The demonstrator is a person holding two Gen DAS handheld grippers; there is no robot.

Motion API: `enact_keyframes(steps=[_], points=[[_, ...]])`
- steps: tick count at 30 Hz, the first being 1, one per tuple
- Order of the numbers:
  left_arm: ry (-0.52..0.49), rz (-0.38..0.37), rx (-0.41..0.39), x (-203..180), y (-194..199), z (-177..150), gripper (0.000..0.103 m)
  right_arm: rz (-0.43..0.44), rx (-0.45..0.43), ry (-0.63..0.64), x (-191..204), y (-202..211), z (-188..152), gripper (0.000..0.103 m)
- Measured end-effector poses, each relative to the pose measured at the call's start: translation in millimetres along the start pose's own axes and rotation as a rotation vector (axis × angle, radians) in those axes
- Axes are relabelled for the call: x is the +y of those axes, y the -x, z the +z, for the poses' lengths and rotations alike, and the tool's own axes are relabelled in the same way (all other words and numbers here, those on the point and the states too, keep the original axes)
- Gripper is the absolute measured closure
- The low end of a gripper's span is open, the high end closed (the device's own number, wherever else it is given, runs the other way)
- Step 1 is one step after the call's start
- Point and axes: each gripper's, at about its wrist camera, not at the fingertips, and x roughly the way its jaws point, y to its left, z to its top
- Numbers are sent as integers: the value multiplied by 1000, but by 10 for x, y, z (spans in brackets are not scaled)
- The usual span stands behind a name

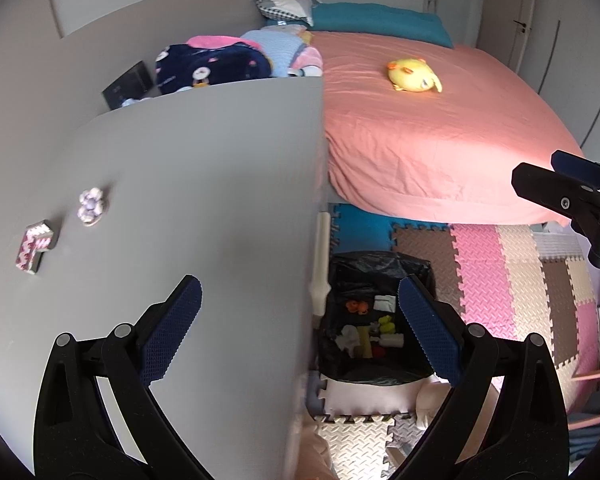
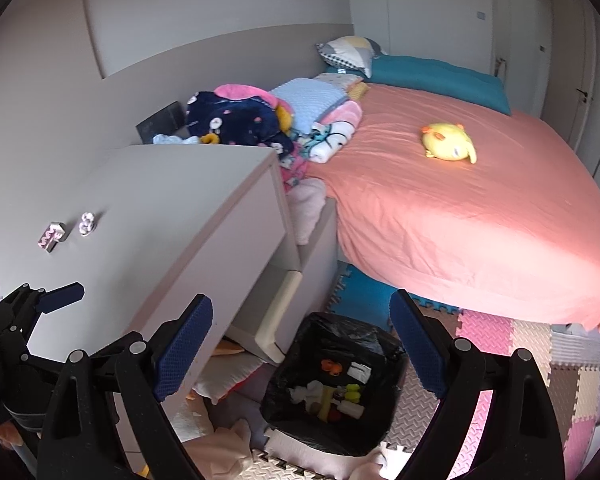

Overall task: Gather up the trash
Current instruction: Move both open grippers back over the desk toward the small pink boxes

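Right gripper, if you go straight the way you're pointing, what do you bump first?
Probably the black-lined trash bin on the floor, just ahead between the open right gripper fingers, though depth is hard to judge.

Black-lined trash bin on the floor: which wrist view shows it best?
The right wrist view: the black-lined trash bin shows its whole rim and the litter inside. In the left wrist view, the bin is partly hidden by the left gripper finger.

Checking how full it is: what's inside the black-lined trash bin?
The trash bin holds small scraps: orange, white and yellow pieces, crumpled paper. Whatever lies beneath them is hidden.
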Motion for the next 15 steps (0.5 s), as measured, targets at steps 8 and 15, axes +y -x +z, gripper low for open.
enact_keyframes(steps=[8, 15], points=[[65, 32, -8, 449, 57, -95, 7, 49, 7, 68, 458, -155, 82, 13], [117, 64, 0, 818, 61, -190, 7, 91, 19, 117, 856, -298, 139, 13]])
